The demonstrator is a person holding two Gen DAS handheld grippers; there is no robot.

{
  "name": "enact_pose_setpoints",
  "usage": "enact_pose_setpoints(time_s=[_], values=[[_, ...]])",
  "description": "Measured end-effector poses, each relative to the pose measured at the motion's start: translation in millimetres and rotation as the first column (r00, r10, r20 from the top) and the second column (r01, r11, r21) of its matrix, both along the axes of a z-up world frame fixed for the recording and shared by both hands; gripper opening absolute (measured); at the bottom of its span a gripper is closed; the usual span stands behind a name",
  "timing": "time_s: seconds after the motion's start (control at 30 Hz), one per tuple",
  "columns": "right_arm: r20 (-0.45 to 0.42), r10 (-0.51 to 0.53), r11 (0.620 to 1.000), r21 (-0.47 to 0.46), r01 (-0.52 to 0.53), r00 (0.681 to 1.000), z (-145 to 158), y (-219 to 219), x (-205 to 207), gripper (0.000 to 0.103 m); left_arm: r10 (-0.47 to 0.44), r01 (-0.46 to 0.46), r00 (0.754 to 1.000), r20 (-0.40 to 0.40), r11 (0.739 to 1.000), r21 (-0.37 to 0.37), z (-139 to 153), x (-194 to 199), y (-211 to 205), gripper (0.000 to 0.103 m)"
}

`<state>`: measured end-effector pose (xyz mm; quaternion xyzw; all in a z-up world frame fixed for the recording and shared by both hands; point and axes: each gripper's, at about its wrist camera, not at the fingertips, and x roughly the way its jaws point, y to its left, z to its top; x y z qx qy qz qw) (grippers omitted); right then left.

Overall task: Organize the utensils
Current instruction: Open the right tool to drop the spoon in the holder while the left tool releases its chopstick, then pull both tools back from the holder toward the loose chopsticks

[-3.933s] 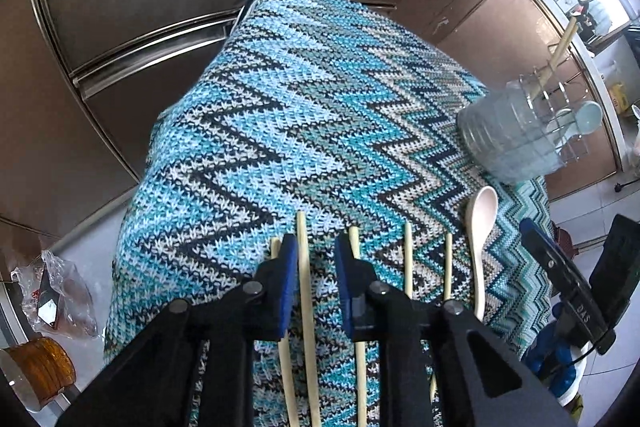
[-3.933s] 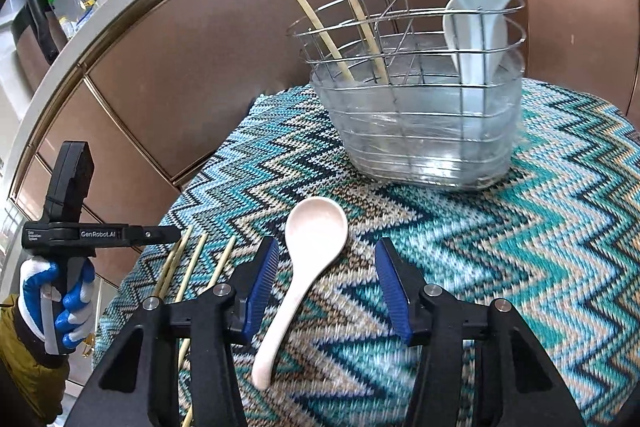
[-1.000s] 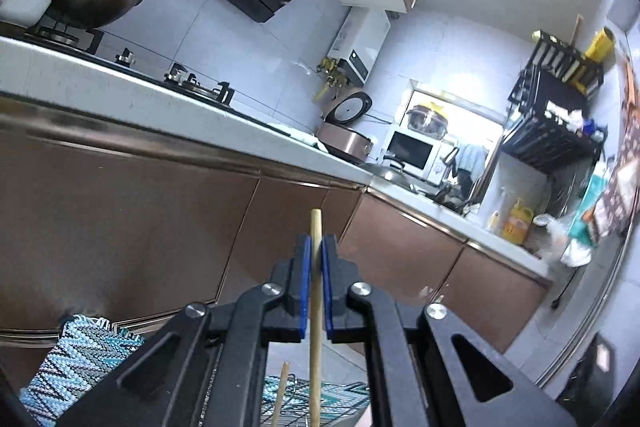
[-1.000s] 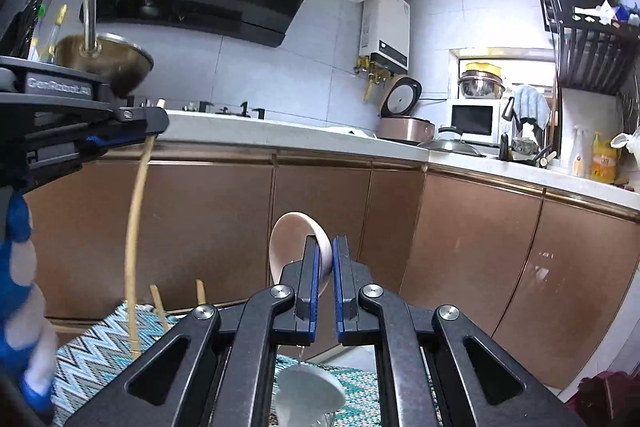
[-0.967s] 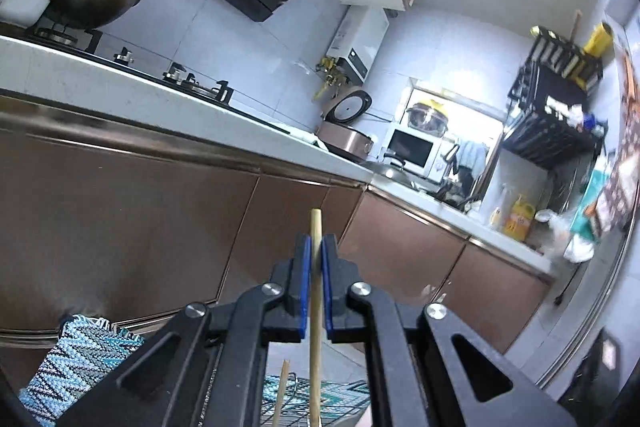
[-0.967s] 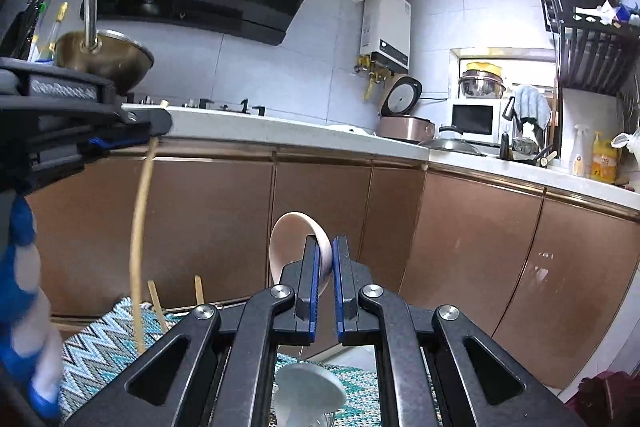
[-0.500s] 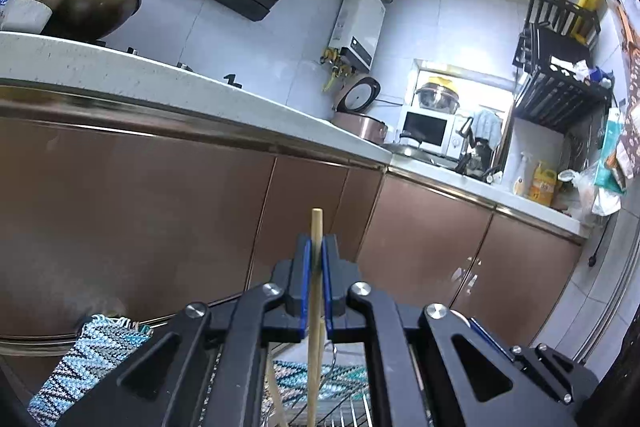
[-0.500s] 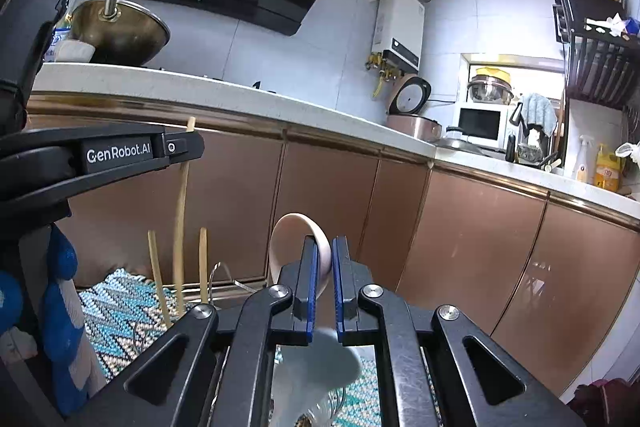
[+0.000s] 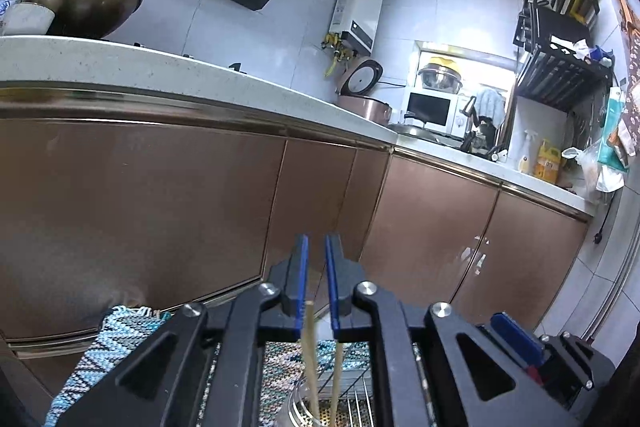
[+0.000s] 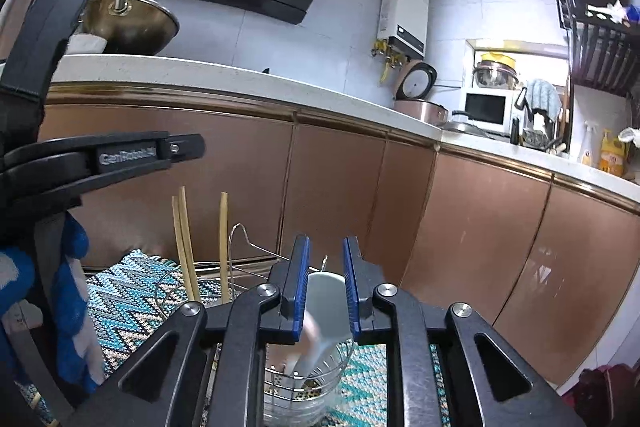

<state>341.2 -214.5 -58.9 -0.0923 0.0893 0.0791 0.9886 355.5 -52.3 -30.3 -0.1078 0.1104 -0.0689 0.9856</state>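
My left gripper (image 9: 316,283) is opening, and the thin bamboo chopstick (image 9: 310,359) hangs loose between its blue pads, its lower part down in the silver wire holder (image 10: 308,379). My right gripper (image 10: 325,283) is opening too. The pale pink spoon (image 10: 306,341) looks blurry below it, maybe dropping beside the light blue spoon (image 10: 326,301). It might bounce out and hit the zigzag blue cloth (image 10: 120,291).

left gripper (image 9: 316,281): jaws opening | chopstick (image 9: 310,355): below, seemingly released | wire rack (image 9: 356,405): underneath
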Motion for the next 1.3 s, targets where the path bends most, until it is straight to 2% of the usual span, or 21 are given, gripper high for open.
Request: enact_pose_setpoints(time_s=[0.07, 0.13, 0.2, 0.33, 0.57, 0.87, 1.0, 1.17, 1.3], values=[[-0.004, -0.008, 1.000, 0.007, 0.008, 1.000, 3, -4, -6, 0.021, -0.002, 0.002, 1.000, -0.006, 1.000, -0.004, 3, -6, 5, 0.018], [-0.003, -0.018, 1.000, 0.013, 0.018, 1.000, 7, -7, -14, 0.024, -0.002, 0.002, 1.000, -0.010, 1.000, -0.009, 8, -14, 9, 0.020], [-0.002, -0.028, 0.999, 0.025, 0.028, 1.000, 12, -11, -23, 0.031, -0.002, 0.002, 1.000, -0.007, 1.000, -0.010, 16, -24, 14, 0.022], [0.008, -0.052, 0.998, 0.046, 0.052, 0.999, 25, -20, -47, 0.049, 0.003, -0.003, 1.000, 0.009, 1.000, -0.017, 37, -52, 25, 0.034], [0.033, -0.077, 0.993, 0.089, 0.074, 0.997, 55, -36, -101, 0.064, 0.019, -0.019, 0.999, 0.040, 1.000, -0.001, 78, -114, 52, 0.039], [0.145, -0.123, 0.988, 0.112, 0.107, 0.982, 110, -45, -185, 0.077, 0.096, -0.096, 0.989, 0.113, 0.995, -0.003, 129, -206, 94, 0.046], [0.183, -0.133, 0.986, 0.121, 0.112, 0.974, 127, -43, -220, 0.085, 0.125, -0.125, 0.984, 0.125, 0.992, -0.014, 138, -244, 110, 0.049], [0.208, -0.133, 0.985, 0.136, 0.106, 0.969, 143, -39, -261, 0.102, 0.161, -0.161, 0.981, 0.108, 0.987, -0.010, 142, -286, 122, 0.051], [0.209, -0.134, 0.982, 0.159, 0.101, 0.969, 151, -37, -289, 0.103, 0.171, -0.171, 0.980, 0.100, 0.985, -0.010, 144, -311, 125, 0.053]])
